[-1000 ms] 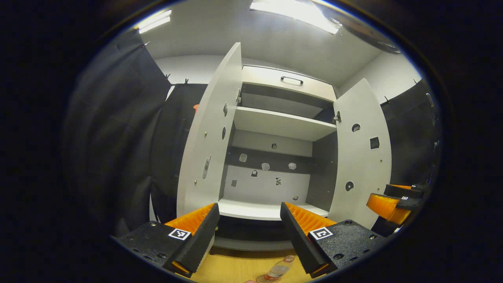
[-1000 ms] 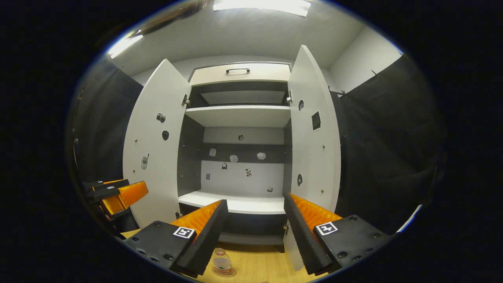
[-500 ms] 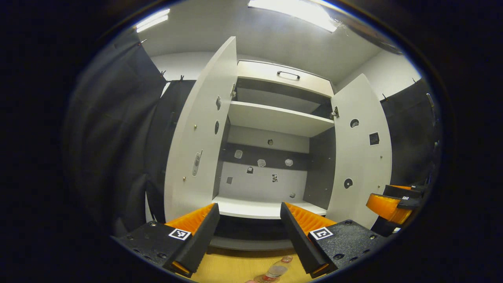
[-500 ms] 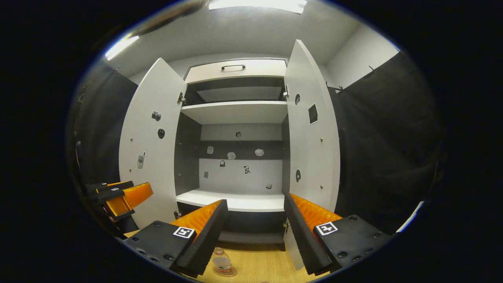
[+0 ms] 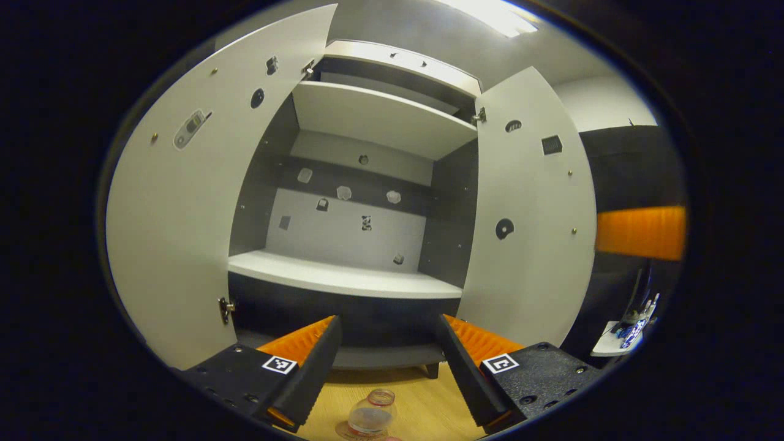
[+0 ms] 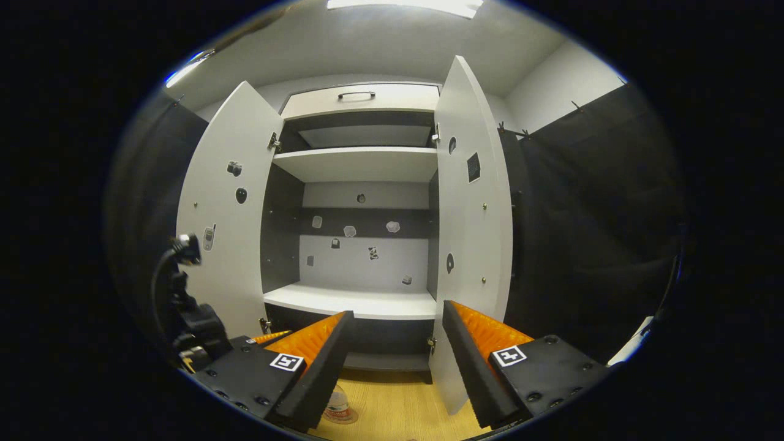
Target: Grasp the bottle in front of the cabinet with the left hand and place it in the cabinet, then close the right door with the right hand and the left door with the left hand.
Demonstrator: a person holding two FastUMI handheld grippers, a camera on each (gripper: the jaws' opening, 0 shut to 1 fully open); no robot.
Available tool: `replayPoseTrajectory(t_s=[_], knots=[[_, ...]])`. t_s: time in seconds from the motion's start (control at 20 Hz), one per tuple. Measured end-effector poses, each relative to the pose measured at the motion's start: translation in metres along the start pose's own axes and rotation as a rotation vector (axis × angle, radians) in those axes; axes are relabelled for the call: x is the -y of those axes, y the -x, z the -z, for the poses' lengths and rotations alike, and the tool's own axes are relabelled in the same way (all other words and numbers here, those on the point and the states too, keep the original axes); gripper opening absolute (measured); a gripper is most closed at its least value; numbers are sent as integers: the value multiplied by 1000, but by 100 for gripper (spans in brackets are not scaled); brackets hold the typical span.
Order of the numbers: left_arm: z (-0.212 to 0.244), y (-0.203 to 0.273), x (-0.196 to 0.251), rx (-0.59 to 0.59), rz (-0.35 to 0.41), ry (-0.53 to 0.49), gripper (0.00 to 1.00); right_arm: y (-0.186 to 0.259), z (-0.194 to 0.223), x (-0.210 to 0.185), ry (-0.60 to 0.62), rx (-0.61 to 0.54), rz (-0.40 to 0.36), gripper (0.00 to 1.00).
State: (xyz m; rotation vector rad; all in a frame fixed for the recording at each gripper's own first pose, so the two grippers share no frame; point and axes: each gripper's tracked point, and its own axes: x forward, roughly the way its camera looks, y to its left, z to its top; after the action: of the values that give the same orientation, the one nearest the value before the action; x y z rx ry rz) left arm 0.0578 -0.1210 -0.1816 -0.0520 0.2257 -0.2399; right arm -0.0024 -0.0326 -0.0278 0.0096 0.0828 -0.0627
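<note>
Black-curtained booth (image 6: 588, 202), open cabinet (image 6: 361, 165)

Left claw (image 5: 387, 358): two wedge-shaped fingers, ribbed inner faces, each on black textured block carrying white square marker with black pattern, round screw heads along block edges. Right claw (image 6: 392, 355): same build, same marker squares, screws visible on both blocks. Black cabled unit with looped cable seen at lower left in right gripper view
</note>
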Motion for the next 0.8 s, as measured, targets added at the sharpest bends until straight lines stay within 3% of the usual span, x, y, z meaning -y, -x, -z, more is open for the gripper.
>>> replayPoseTrajectory(t_s=[0.3,0.8], knots=[[107,5,-7,-162,-40,22,95,11,3,0,47,-18,2,96],[197,20,-26,-400,-124,46,96,14,1,2,37,-12,0,95]])
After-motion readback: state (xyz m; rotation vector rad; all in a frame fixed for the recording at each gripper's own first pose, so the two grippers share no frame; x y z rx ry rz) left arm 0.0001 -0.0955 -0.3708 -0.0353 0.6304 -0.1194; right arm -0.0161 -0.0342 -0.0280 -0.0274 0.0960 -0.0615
